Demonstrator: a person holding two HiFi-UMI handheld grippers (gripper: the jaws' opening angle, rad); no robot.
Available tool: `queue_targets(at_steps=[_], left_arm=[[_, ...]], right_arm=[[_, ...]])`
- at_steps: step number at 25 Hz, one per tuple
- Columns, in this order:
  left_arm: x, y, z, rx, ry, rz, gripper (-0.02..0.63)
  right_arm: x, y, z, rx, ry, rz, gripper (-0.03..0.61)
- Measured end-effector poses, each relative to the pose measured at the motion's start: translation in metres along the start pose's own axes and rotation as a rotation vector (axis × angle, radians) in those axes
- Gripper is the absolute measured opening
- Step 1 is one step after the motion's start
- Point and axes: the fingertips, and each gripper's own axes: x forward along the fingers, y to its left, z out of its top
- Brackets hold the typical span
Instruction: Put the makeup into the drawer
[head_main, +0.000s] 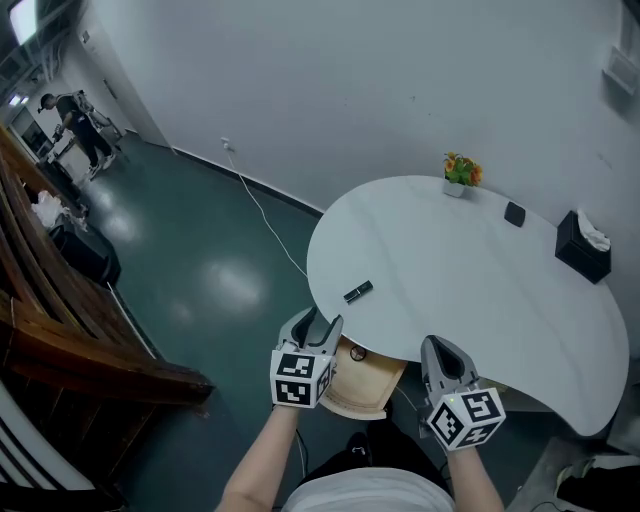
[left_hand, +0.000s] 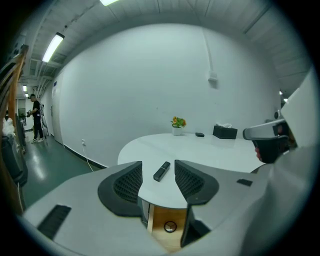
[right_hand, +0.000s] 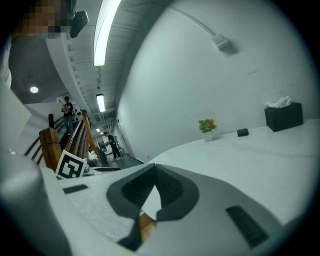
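The makeup, a small black tube, lies on the white round table near its front edge. Under that edge a wooden drawer stands pulled out. My left gripper hovers at the table's rim just short of the tube, jaws open and empty. In the left gripper view the tube shows between the open jaws of the left gripper, with the drawer below. My right gripper hangs over the drawer's right side, and in the right gripper view the right gripper is shut on nothing.
At the table's far side stand a small flower pot, a flat black object and a black tissue box. A white cable runs across the green floor. Wooden railing fills the left; people stand far off.
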Motion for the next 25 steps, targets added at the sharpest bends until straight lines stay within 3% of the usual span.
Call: queue_targets(at_steps=[16, 25], left_arm=[[0.073, -0.011, -0.017, 0.084, 0.135, -0.061, 0.207], [0.111, -0.019, -0.026, 0.177, 0.220, -0.107, 0.215]], right_arm=[[0.017, -0.034, -0.003, 0.039, 0.032, -0.023, 0.002], [0.022, -0.052, -0.002, 0.058, 0.038, -0.041, 0.002]])
